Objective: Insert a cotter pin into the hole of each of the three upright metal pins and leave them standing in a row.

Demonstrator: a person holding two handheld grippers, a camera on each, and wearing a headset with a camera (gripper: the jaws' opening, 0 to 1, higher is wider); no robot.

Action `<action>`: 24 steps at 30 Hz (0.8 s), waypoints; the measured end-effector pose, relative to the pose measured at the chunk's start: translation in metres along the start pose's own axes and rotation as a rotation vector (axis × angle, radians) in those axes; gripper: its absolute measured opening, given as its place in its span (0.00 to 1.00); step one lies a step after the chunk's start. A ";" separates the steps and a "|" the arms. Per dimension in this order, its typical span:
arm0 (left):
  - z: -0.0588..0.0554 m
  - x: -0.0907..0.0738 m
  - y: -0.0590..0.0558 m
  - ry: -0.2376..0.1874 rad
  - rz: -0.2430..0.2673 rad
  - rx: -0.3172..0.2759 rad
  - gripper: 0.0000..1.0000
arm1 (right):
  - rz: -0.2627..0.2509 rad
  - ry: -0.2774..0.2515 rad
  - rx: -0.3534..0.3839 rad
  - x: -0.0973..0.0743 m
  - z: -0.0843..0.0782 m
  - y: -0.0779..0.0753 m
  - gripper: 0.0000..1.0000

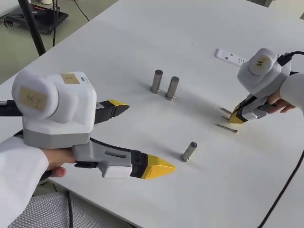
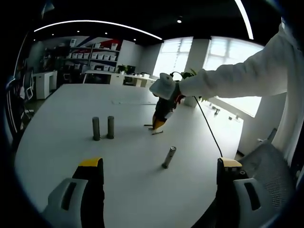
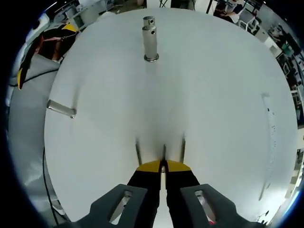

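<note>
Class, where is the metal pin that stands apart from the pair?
Head view: the lone metal pin sits at lower centre, just right of the left claw.

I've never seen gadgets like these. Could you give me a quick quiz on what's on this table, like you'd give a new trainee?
1. Multiple choice: how many metal pins are on the white table? A two, B three, C five.
2. True or false: the left gripper has its jaws wide apart.
3. Short answer: what thin things lie at the tips of the right gripper?

Key: 1 B. 2 True. 3 Cotter pins, lying flat on the table.
</note>
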State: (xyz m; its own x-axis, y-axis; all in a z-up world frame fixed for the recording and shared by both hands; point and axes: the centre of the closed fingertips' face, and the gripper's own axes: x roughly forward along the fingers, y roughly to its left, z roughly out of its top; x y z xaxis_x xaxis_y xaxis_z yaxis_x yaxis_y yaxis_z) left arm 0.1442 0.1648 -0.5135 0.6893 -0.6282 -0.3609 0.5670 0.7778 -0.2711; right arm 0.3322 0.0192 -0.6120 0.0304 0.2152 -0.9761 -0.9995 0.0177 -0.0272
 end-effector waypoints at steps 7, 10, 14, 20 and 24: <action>-0.006 0.000 0.002 0.026 0.004 -0.015 0.99 | 0.004 -0.025 -0.063 -0.001 0.000 -0.001 0.00; -0.004 -0.001 -0.001 0.018 -0.002 -0.009 0.99 | 0.001 -0.034 -0.045 -0.001 0.001 0.000 0.00; -0.004 -0.003 -0.004 0.025 -0.010 -0.004 0.99 | -0.029 -0.013 -0.086 0.000 0.001 0.002 0.00; -0.005 -0.003 -0.009 0.040 -0.023 0.007 0.99 | -0.046 0.036 -0.020 0.000 -0.001 0.000 0.00; -0.005 -0.003 -0.010 0.039 -0.027 0.003 0.99 | -0.046 0.066 -0.073 0.001 -0.001 0.002 0.00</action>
State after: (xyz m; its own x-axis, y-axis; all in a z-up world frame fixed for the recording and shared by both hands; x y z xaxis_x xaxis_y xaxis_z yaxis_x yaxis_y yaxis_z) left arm 0.1340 0.1595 -0.5141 0.6554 -0.6479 -0.3881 0.5866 0.7604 -0.2788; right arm 0.3306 0.0190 -0.6136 0.0776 0.1510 -0.9855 -0.9953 -0.0460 -0.0854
